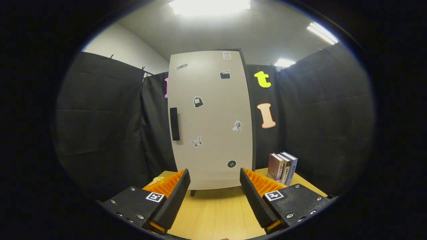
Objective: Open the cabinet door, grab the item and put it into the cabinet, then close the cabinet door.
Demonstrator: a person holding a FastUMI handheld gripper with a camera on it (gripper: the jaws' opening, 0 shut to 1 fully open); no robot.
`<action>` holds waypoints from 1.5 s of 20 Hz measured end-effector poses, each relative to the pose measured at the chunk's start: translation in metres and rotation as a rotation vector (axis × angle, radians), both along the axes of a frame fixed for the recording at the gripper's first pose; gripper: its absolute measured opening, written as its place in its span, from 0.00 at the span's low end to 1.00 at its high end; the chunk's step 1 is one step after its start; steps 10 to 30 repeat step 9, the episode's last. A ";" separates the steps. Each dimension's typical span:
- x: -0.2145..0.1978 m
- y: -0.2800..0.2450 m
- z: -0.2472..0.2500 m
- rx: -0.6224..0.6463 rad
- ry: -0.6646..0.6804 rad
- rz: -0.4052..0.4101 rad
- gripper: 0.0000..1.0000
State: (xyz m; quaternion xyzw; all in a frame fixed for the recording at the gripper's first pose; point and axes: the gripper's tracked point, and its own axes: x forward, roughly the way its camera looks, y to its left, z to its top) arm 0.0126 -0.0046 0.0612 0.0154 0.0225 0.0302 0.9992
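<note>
A tall pale cabinet [210,120] stands on the wooden table [217,213], straight ahead of my fingers. Its door is shut and carries several small stickers. A dark vertical handle [174,123] sits near the door's left edge. My gripper [215,178] is open, a little short of the cabinet's base, with nothing between the fingers. A few upright books [283,167] stand on the table to the right of the cabinet, beyond my right finger [255,196]. A small pale object [158,179] peeks out just behind my left finger [173,196]; most of it is hidden.
Black cloth walls close in the booth on the left, right and behind the cabinet. Bare tabletop lies between my fingers and the cabinet's feet.
</note>
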 end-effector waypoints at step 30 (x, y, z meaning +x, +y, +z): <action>-0.003 0.000 0.003 0.005 -0.008 -0.003 0.93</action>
